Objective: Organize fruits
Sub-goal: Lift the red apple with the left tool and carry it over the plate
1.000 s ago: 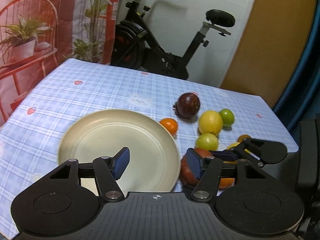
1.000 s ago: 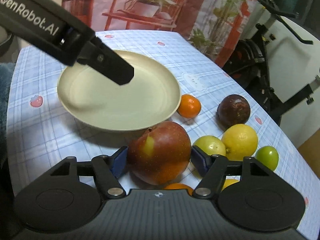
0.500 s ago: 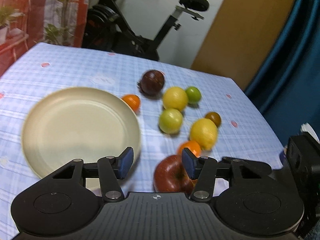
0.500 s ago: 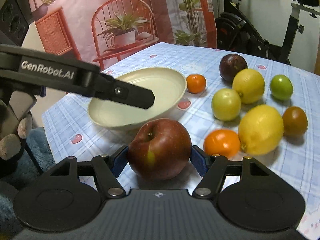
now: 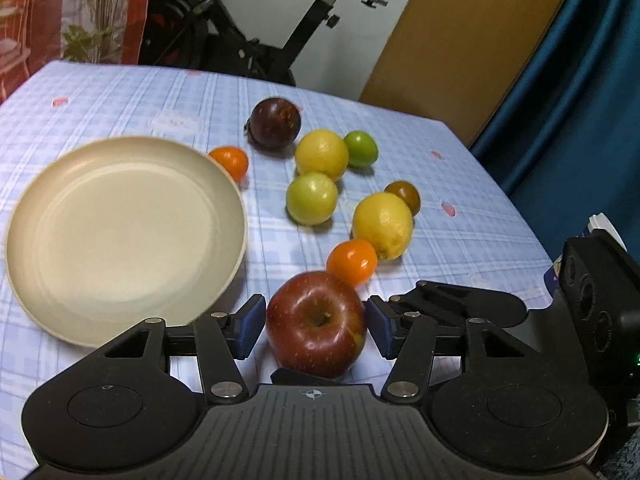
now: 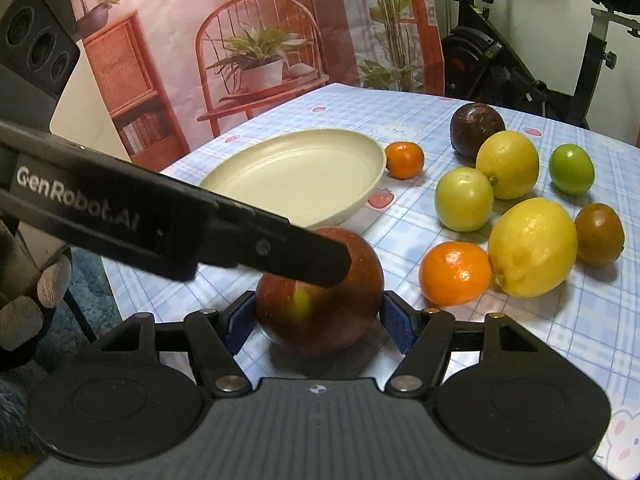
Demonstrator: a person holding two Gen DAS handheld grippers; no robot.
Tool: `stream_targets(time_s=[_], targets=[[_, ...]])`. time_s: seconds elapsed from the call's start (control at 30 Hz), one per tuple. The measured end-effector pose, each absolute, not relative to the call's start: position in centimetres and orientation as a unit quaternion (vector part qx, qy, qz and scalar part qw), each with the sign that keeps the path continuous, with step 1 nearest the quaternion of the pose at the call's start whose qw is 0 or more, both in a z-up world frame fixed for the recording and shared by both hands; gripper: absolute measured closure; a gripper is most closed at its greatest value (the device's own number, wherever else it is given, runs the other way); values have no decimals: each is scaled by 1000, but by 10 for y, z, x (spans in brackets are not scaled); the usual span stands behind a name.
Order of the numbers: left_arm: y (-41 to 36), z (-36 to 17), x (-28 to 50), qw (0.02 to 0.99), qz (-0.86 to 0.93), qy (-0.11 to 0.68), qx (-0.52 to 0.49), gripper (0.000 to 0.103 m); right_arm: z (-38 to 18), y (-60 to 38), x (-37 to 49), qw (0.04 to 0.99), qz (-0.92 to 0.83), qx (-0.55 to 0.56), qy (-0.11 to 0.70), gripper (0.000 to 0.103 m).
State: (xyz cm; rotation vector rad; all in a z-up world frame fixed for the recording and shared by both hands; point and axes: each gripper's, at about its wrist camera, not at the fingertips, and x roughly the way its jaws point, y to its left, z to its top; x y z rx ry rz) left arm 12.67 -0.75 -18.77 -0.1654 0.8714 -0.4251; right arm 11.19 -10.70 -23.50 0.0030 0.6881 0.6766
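On the blue checked tablecloth [image 5: 460, 216], the right gripper [image 6: 318, 320] clamps the red apple [image 6: 320, 304]; the left gripper's [image 5: 316, 326] jaws, opening, straddle it and should clear before the lift to the cream round plate [image 5: 120, 236].

The apple [image 5: 316, 322] has a glossy, speckled red skin. The lemons [image 6: 532, 246] look waxy with a fine pebbled peel, and the mandarins [image 6: 455, 273] shine with bright highlights. The plate [image 5: 120, 236] is a smooth, matt cream (plastic or ceramic, hard to tell). The tablecloth [image 5: 120, 100] is matt printed cloth. The gripper [image 5: 316, 326] bodies are matt black plastic with ribbed tops, metal pivot pins and blue rubbery pads [image 5: 248, 326].
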Motion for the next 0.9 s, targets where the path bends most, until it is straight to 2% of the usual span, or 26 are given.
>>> stream_targets(time_s=[0.9], targets=[[-14,-201,127,872,-217,432,-75,41,-232,-107,109,890,313,-12,330,34]])
